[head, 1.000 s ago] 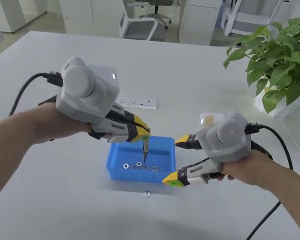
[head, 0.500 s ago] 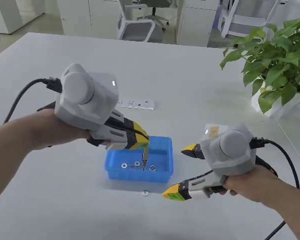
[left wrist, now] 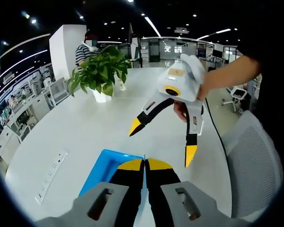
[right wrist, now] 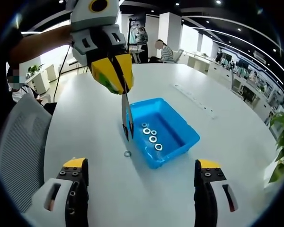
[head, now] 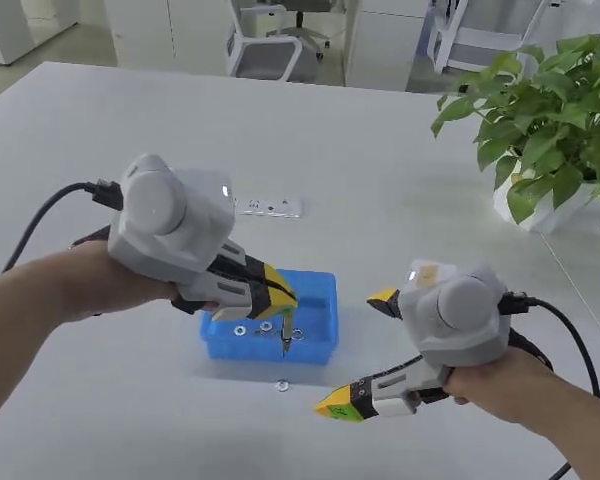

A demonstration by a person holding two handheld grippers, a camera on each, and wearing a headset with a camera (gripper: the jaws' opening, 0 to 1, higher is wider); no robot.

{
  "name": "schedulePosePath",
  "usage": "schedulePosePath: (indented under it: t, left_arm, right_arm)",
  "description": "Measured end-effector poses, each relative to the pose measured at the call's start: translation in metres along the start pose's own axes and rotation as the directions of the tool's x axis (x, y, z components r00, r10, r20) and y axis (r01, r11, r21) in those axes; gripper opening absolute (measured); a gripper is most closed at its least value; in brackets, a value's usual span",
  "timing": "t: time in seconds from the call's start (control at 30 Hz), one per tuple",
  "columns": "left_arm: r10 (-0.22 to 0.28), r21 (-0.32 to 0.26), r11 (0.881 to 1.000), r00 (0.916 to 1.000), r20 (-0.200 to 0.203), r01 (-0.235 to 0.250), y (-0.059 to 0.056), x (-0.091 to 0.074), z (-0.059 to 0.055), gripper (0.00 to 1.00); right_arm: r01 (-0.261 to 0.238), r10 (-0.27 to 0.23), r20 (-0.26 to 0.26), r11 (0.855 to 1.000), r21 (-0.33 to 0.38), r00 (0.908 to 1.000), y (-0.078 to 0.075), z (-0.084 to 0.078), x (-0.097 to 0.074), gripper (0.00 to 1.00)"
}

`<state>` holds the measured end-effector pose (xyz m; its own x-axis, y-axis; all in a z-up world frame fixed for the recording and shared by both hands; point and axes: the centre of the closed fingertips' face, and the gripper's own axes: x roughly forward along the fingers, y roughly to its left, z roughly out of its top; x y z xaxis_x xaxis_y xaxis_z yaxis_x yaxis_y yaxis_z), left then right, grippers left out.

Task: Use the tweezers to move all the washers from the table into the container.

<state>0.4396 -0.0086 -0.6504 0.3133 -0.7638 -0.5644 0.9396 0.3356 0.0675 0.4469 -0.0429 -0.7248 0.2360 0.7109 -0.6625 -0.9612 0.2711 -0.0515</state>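
1. Tweezers (head: 285, 335) sit pinched in the left gripper (head: 278, 292), fingers pressed together; tips hang just over the one loose washer (head: 282, 385) on the worktop (head: 130, 420).
2. Right gripper (head: 360, 352): fingers spread, empty.
3. Four washers (right wrist: 150, 135) lie in the container (head: 320, 283), beside the tips.
4. My worry: tips skid and flick the washer away, or a weak pinch drops it before the rim.

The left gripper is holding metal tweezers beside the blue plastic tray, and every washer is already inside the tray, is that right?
No. One small metal washer lies on the white table just outside the blue plastic tray, as the right gripper view shows. The left gripper does hold the metal tweezers beside that tray.
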Motion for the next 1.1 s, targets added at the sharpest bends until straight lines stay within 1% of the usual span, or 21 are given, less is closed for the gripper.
schedulePosePath:
  t: [0.07,0.13,0.3,0.4,0.5,0.7,0.83,0.9,1.1]
  left_arm:
    - [-0.006,0.000,1.000,1.0000,-0.002,0.006,-0.002,0.002,-0.002,0.05]
    - [-0.010,0.003,1.000,0.9999,-0.003,0.010,-0.003,0.004,-0.004,0.05]
    - [-0.019,-0.004,1.000,0.9998,-0.007,0.019,-0.004,0.009,-0.010,0.05]
    - [-0.024,-0.004,1.000,0.9997,-0.010,0.024,-0.005,0.011,-0.013,0.05]
    - [-0.028,-0.006,1.000,0.9996,-0.004,0.028,-0.005,0.013,-0.014,0.05]
    - [-0.034,-0.009,0.999,0.9993,-0.016,0.034,-0.006,0.017,-0.021,0.05]
    - [-0.037,-0.013,0.999,0.9992,-0.015,0.036,-0.006,0.019,-0.023,0.05]
    - [-0.038,-0.011,0.999,0.9990,-0.024,0.038,-0.006,0.021,-0.026,0.05]
    - [-0.040,-0.019,0.999,0.9989,-0.025,0.040,-0.007,0.023,-0.029,0.05]
  right_arm:
    - [0.016,-0.016,0.007,1.000,0.005,0.9998,-0.003,0.000,0.000,0.98]
    - [0.023,-0.023,0.009,1.000,0.012,0.9997,-0.004,0.001,0.001,1.00]
    - [0.021,-0.022,0.018,1.000,0.022,0.9996,-0.004,0.002,0.002,1.00]
    - [0.017,-0.018,0.012,1.000,0.023,0.9998,-0.004,0.000,0.004,1.00]
    - [0.010,-0.011,0.010,1.000,0.022,0.9999,-0.002,-0.001,0.005,1.00]
    - [0.003,-0.003,0.001,1.000,0.019,1.0000,0.001,-0.005,0.008,1.00]
    - [-0.003,0.003,-0.004,1.000,0.016,1.0000,0.003,-0.007,0.009,1.00]
    - [-0.004,0.004,-0.005,1.000,0.016,1.0000,0.004,-0.007,0.010,1.00]
    - [-0.010,0.010,-0.011,1.000,0.019,0.9999,0.004,-0.010,0.012,1.00]
